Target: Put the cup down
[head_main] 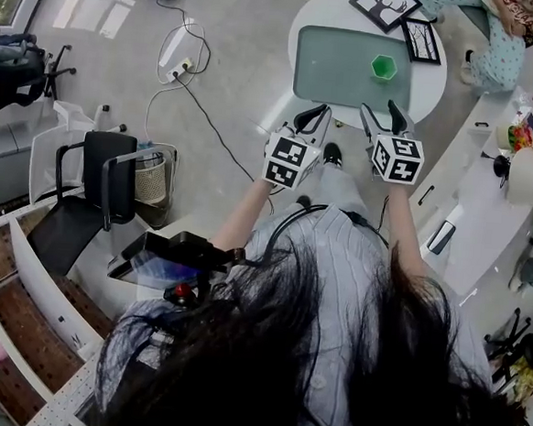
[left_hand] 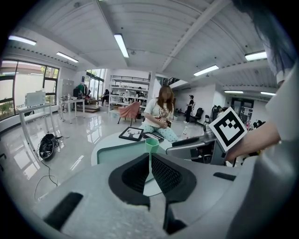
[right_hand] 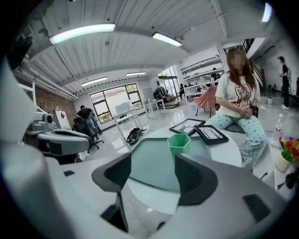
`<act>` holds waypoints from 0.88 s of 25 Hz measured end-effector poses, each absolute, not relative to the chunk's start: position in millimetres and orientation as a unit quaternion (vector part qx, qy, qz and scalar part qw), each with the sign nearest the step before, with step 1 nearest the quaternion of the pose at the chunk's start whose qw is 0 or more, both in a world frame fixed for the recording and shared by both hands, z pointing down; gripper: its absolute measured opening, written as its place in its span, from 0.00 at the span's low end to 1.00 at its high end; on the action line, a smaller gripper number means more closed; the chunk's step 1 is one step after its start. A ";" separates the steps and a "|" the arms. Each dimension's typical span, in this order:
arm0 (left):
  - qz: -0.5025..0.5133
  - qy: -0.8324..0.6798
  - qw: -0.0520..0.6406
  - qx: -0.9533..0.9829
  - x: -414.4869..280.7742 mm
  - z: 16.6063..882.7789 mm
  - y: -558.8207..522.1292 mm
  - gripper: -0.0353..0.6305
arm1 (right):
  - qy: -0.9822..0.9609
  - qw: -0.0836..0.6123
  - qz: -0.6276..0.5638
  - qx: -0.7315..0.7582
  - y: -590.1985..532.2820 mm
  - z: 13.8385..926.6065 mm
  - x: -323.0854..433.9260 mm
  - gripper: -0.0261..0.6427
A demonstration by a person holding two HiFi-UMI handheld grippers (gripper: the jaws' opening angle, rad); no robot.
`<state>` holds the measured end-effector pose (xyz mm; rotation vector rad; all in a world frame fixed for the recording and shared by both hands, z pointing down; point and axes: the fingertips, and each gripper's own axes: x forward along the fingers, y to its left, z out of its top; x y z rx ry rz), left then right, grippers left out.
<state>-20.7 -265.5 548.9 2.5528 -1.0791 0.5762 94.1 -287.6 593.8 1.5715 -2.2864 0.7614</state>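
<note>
1. Seen from above, a person with dark hair holds two grippers out towards a round white table [head_main: 321, 4].
2. A green hexagonal cup [head_main: 383, 68] stands upright on a pale green mat [head_main: 337, 71] on that table, near the mat's right edge. Neither gripper touches it.
3. The left gripper [head_main: 315, 118] hovers short of the table's near rim. In the left gripper view its two dark jaws are closed almost together, with only a thin slit between them – the cup [left_hand: 152, 144] shows through the slit, well beyond the tips.
4. The right gripper [head_main: 382, 115] hangs beside it, also short of the table. In the right gripper view its jaws stand wide apart with nothing between them – the cup [right_hand: 179, 143] sits farther off on the mat.
5. Beyond the mat lie two black picture frames: a deer print [head_main: 384, 5] and a second frame [head_main: 421, 40] beside it.
6. A seated person [head_main: 487, 41] in patterned trousers is at the table's far side.
</note>
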 end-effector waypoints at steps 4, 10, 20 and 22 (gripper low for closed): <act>0.196 -0.375 0.148 0.894 -30.9 542.6 -249.6 0.09 | -0.789 0.125 0.259 0.543 -267.7 584.3 81.7 0.47; 0.189 -0.369 0.134 0.900 -47.6 530.5 -221.8 0.09 | -0.791 0.103 0.248 0.549 -237.0 561.6 58.4 0.41; 0.173 -0.372 0.123 0.904 -83.5 518.8 -178.0 0.09 | -0.793 0.092 0.238 0.553 -180.6 547.2 17.2 0.31; 0.172 -0.370 0.127 0.904 -88.9 521.6 -167.4 0.09 | -0.792 0.090 0.237 0.555 -168.5 544.1 9.6 0.30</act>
